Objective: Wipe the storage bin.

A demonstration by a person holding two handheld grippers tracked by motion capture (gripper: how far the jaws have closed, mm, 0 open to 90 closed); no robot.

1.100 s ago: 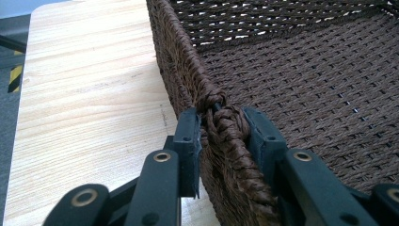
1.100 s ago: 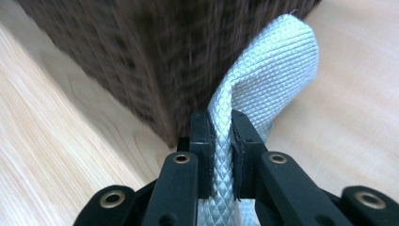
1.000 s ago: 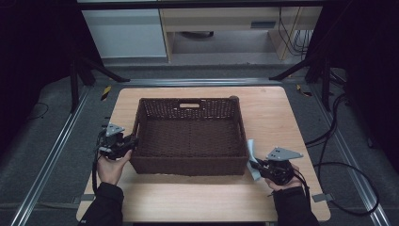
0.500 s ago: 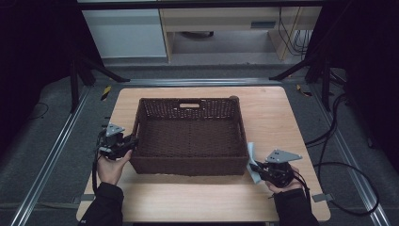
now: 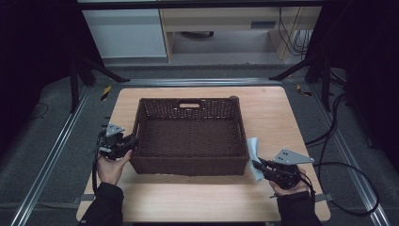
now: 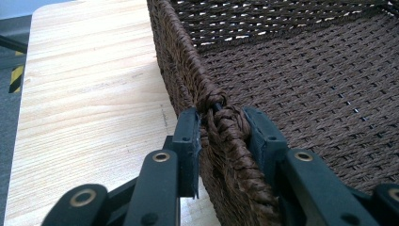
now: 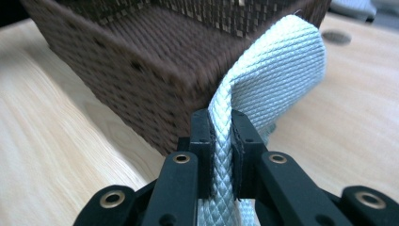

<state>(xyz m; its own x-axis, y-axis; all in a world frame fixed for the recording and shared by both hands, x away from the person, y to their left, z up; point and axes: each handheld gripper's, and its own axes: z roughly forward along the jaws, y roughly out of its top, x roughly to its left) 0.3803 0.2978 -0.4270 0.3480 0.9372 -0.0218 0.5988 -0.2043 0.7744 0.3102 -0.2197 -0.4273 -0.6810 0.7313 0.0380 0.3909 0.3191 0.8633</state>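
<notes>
A dark brown wicker basket (image 5: 189,162) stands in the middle of the wooden table. My left gripper (image 5: 131,142) grips its left wall near the front corner. In the left gripper view the black jaws pinch the braided rim (image 6: 225,123) from both sides, so this gripper (image 6: 221,127) is shut on the rim. My right gripper (image 5: 256,164) sits by the basket's front right corner, shut on a pale blue-white quilted cloth (image 5: 254,153). Seen from the right gripper view, the cloth (image 7: 277,70) rises between the jaws of the gripper (image 7: 221,136) and folds over beside the basket wall (image 7: 117,80).
The basket has a handle slot (image 5: 189,105) in its far wall and nothing inside. The bare table (image 5: 277,113) runs around it. Metal rails (image 5: 56,150) and black cables (image 5: 339,165) lie on the floor beside the table.
My right gripper has lifted a little with the cloth and moved slightly toward the basket's corner. The left gripper has stayed on the rim.
</notes>
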